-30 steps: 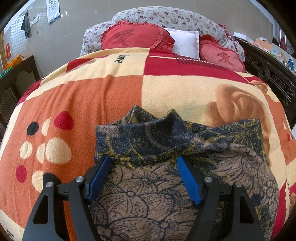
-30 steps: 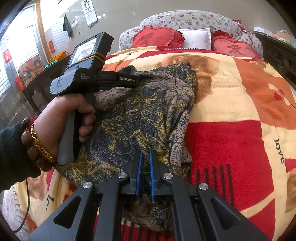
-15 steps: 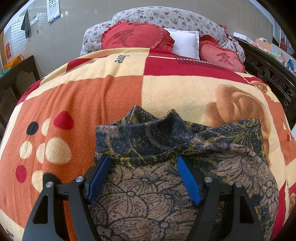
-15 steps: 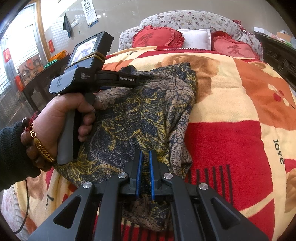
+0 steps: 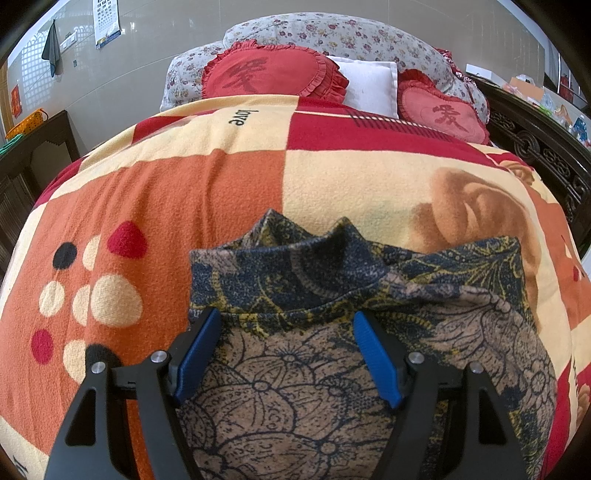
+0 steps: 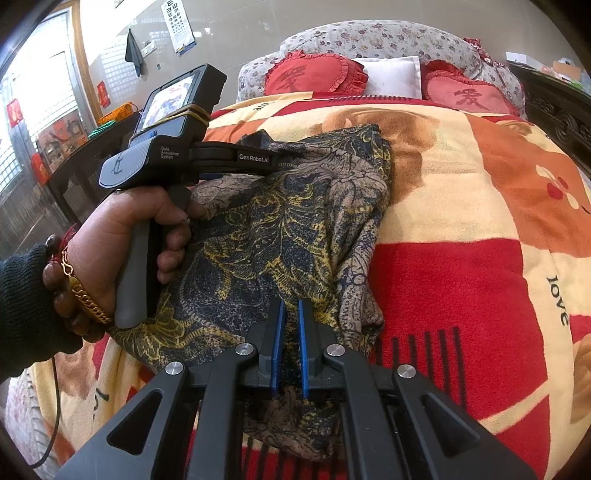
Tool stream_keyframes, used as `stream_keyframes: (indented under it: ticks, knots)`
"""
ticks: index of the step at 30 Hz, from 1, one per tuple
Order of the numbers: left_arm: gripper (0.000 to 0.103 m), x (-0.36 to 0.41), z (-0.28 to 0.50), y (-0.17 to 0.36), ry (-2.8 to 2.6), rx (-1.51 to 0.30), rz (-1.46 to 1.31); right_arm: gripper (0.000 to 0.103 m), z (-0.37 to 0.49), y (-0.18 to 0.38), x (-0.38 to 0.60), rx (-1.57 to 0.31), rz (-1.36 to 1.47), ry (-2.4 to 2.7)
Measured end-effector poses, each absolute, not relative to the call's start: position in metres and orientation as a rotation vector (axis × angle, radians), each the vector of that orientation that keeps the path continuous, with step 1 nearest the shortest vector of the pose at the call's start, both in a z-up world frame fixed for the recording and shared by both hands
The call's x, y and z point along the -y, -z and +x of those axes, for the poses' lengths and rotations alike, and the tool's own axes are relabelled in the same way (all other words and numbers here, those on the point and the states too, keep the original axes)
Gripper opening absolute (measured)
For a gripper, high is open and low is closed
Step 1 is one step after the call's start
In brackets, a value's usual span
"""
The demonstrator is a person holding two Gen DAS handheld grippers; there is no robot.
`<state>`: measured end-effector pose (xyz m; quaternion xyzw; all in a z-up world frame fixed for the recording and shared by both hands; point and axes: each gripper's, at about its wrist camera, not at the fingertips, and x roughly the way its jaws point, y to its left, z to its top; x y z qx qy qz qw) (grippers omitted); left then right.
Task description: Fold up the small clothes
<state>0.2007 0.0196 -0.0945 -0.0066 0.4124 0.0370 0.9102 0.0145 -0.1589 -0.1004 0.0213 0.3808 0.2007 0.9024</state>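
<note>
A dark blue, tan and yellow patterned top (image 5: 332, 280) lies on the bed's blanket (image 5: 207, 192), its high collar pointing toward the pillows. My left gripper (image 5: 286, 315) stands open just below the collar, with the blue pads (image 5: 199, 350) wide apart and cloth lying between them. In the right wrist view a hand (image 6: 129, 236) holds that left gripper (image 6: 271, 162) over the top's (image 6: 280, 229) far end. My right gripper (image 6: 291, 306) is shut at the near edge, its blue pads nearly touching, with a bunch of cloth drawn up between and under them.
Two red heart cushions (image 5: 273, 74) and a white pillow (image 5: 369, 85) lie at the head of the bed against a floral bolster (image 5: 332, 33). A dark carved bed rail (image 5: 546, 155) runs along the right. Dark furniture (image 6: 74, 173) stands to the left.
</note>
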Motion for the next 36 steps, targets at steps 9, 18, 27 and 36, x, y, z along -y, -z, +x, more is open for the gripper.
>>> stream_keyframes:
  ticks: [9, 18, 27, 36]
  knots:
    - [0.090, -0.019, 0.203, 0.096, -0.059, -0.871, -0.013, 0.014, 0.017, 0.101, 0.162, -0.788, 0.046, -0.415]
    - [0.103, -0.025, 0.205, 0.097, -0.041, -0.913, -0.040, 0.014, 0.013, 0.098, 0.159, -0.771, 0.010, -0.401]
    - [0.103, -0.027, 0.209, 0.098, -0.034, -0.933, -0.044, 0.019, 0.016, 0.092, 0.160, -0.793, 0.015, -0.419]
    - [0.103, -0.029, 0.210, 0.100, -0.032, -0.934, -0.042, 0.033, 0.010, 0.090, 0.145, -0.789, -0.037, -0.381]
